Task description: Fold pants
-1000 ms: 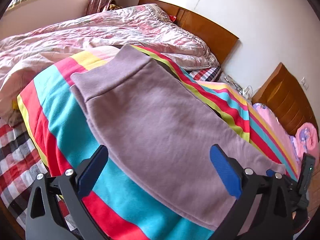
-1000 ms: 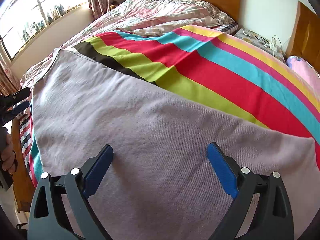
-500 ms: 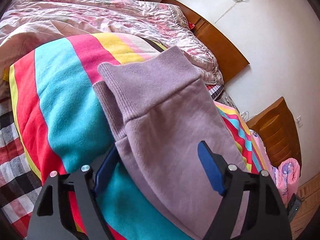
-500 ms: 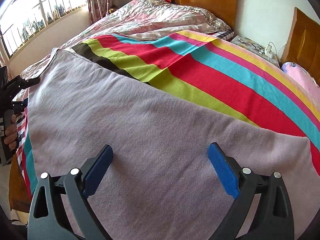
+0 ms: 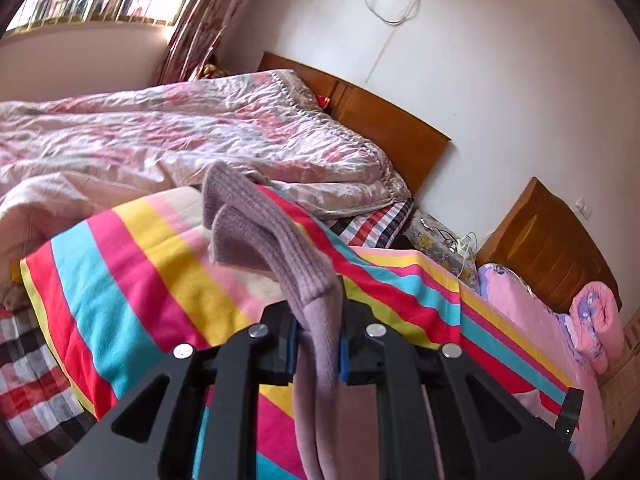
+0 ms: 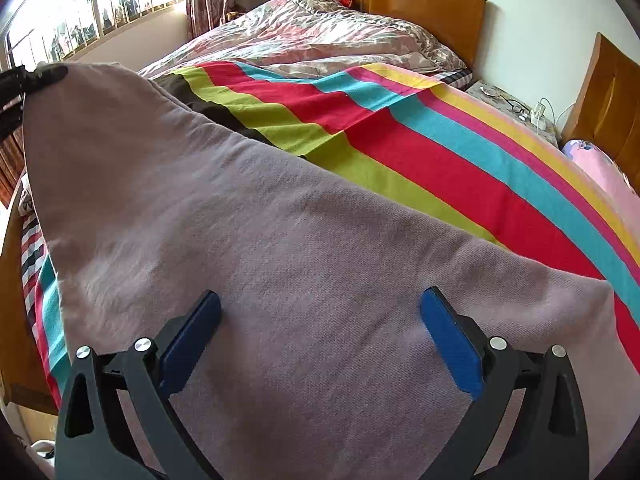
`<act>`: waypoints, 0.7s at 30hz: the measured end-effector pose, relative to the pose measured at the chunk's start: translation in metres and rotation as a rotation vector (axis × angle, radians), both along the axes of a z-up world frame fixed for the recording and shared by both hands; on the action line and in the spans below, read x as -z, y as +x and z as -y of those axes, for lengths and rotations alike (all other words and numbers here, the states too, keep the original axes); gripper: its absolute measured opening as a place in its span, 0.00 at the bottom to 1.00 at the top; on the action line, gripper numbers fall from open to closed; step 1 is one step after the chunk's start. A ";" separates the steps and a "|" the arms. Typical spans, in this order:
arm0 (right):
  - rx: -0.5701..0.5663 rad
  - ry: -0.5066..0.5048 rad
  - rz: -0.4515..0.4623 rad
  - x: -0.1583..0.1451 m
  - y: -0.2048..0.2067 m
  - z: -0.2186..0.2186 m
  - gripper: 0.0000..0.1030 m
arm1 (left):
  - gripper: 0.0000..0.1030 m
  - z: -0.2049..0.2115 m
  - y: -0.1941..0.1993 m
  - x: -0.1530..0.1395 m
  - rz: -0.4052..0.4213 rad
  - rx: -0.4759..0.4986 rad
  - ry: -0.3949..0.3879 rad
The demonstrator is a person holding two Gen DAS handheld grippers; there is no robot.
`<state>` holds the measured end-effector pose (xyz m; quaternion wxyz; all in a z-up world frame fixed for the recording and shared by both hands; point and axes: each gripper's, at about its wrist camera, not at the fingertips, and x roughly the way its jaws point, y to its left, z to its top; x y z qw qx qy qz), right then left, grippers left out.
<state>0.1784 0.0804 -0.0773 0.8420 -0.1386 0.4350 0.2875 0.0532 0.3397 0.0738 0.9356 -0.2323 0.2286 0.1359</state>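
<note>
The mauve knit pants [image 6: 280, 272] lie spread on the striped blanket [image 6: 420, 140]. My left gripper [image 5: 318, 344] is shut on the ribbed waistband [image 5: 280, 248], which stands up lifted off the bed in the left wrist view. In the right wrist view the left gripper [image 6: 28, 80] shows at the far left, holding that raised corner. My right gripper [image 6: 320, 332] is open, its blue pads [image 6: 448, 336] hovering over the flat leg end of the pants.
A crumpled pink floral quilt [image 5: 180, 132] lies behind the blanket. A wooden headboard [image 6: 420, 4] stands at the wall. A bedside stand with cables [image 6: 516, 112] and a second bed with pink bedding [image 5: 560, 312] are at the right. A window [image 6: 80, 20] is left.
My left gripper closed on the waistband and lifted it off the blanket. The pants' left end now rises up. The right gripper stayed open over the leg end.
</note>
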 end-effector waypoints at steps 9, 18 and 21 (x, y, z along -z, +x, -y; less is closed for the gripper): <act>0.456 0.293 0.076 -0.060 -0.015 0.199 0.94 | 0.16 0.281 0.013 -0.043 0.058 0.605 0.381; 0.740 0.333 0.133 -0.076 -0.075 0.335 0.94 | 0.59 0.439 0.005 0.112 -0.268 1.038 0.699; 0.654 0.329 0.095 -0.064 -0.084 0.314 0.94 | 0.82 0.427 -0.006 0.091 -0.173 1.024 0.723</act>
